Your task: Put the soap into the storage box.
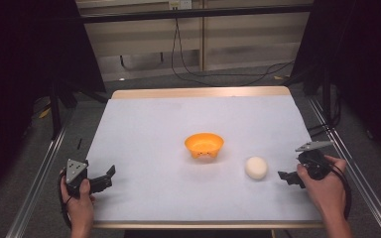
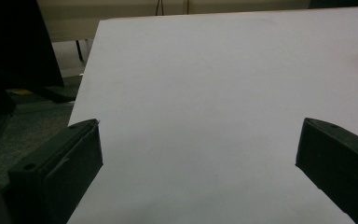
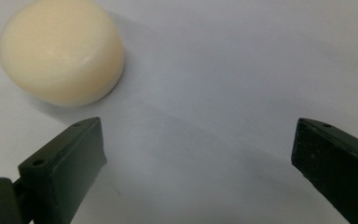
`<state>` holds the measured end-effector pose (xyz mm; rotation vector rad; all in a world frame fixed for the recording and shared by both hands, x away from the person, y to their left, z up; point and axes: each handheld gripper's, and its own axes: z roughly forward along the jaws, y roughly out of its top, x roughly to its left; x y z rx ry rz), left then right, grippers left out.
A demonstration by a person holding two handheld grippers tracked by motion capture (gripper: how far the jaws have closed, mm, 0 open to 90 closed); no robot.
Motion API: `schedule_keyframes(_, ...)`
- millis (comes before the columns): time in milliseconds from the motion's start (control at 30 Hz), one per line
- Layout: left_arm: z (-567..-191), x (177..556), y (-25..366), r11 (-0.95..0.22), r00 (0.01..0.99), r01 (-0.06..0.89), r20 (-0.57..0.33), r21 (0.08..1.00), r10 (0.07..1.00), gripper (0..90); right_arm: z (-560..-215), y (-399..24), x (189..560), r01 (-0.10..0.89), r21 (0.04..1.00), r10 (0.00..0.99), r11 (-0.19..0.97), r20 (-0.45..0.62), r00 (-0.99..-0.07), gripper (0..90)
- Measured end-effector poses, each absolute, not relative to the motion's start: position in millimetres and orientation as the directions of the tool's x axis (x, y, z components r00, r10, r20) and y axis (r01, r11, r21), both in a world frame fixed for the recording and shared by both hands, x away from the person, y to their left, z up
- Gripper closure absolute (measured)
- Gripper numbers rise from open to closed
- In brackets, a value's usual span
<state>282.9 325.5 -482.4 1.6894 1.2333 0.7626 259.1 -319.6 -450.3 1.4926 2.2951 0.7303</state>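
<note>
A cream round bun-shaped object (image 1: 256, 167) lies on the white table sheet (image 1: 178, 124), right of an orange bowl (image 1: 204, 145) near the middle. My right gripper (image 1: 284, 177) is just right of the cream object, apart from it, jaws wide open with nothing between them. In the right gripper view the cream object (image 3: 60, 50) lies beyond and left of the jaws, and the right gripper (image 3: 198, 149) is open over bare sheet. My left gripper (image 1: 108, 177) rests at the front left, open and empty; in the left gripper view the left gripper (image 2: 198, 149) spans plain sheet.
The table's wooden far edge (image 1: 198, 92) and metal side rails (image 1: 39, 168) border the sheet. Cables (image 1: 213, 74) lie on the floor behind. Dark curtains stand at both sides.
</note>
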Motion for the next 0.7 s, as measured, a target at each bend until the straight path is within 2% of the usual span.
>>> schedule_keyframes(700,-483,284,326,-0.108,0.323,0.412,-0.034,0.905,0.946,0.1,-441,-281,280,0.75,0.515,0.858,0.415,0.053,-0.511,0.0)
